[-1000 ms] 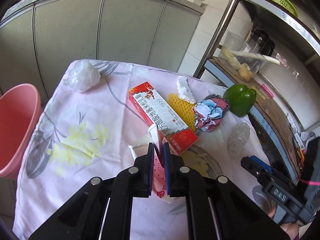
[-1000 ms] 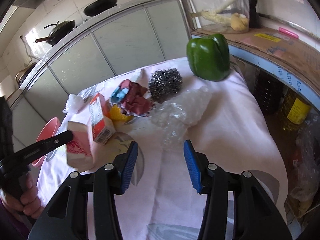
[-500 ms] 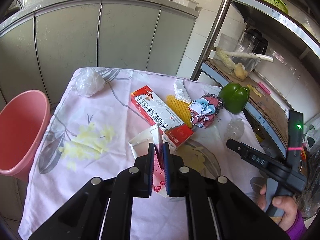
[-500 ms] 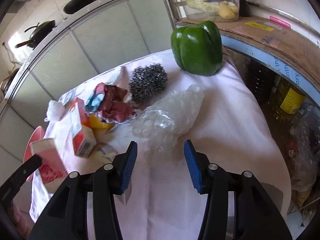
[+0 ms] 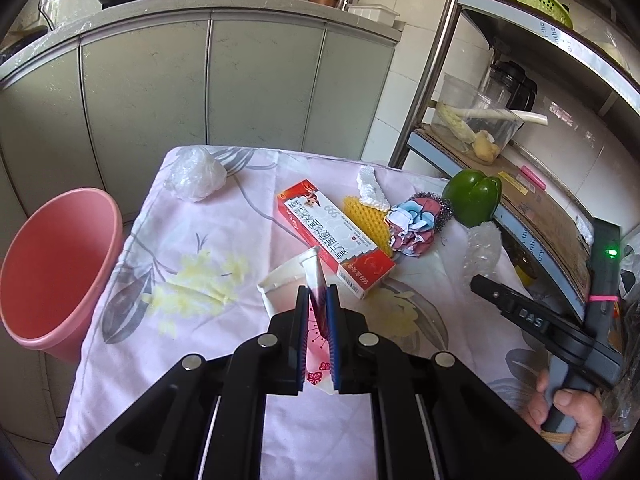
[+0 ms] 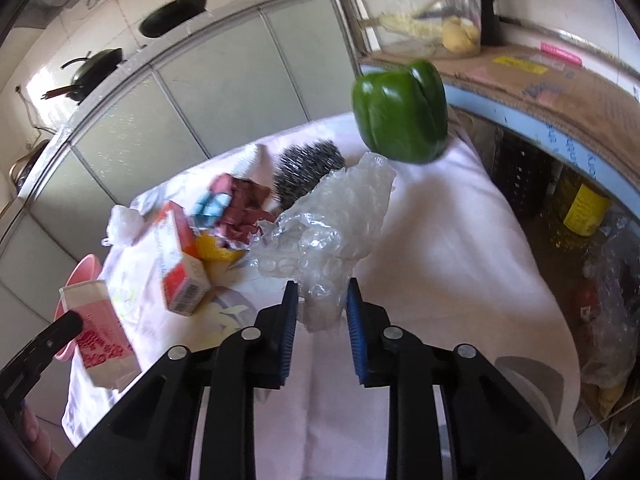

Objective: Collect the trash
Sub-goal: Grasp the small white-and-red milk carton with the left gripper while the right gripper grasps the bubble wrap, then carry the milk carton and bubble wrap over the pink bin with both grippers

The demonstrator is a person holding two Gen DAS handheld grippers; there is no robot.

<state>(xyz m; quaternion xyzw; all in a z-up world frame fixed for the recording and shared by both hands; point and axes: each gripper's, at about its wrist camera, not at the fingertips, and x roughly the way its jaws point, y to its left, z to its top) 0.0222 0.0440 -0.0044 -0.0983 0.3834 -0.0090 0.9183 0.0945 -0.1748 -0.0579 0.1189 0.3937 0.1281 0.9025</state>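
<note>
My left gripper [image 5: 318, 296] is shut on a flattened pink-and-white paper cup [image 5: 288, 280], held a little above the flowered tablecloth [image 5: 192, 240]. The same cup [image 6: 100, 328] shows at the lower left of the right wrist view. My right gripper [image 6: 322, 300] has its jaws closing on a crumpled sheet of clear bubble wrap [image 6: 332, 224], whose lower end is pinched between the blue pads. From the left wrist view the bubble wrap [image 5: 482, 244] stands upright at that gripper's tip. A pink bin [image 5: 60, 264] sits beside the table's left edge.
On the cloth lie a red medicine box [image 5: 336, 236], a yellow foam net [image 5: 366, 220], crumpled coloured paper [image 5: 412, 224], a steel scourer [image 6: 308, 168], a green pepper [image 6: 400, 112], a white foam strip [image 5: 372, 188] and a balled plastic bag [image 5: 196, 178]. A metal rack [image 5: 520, 208] borders the right side.
The right jaws have closed in around the bubble wrap, which has bunched up and risen off the cloth. The left gripper has drawn back slightly, still holding the cup.
</note>
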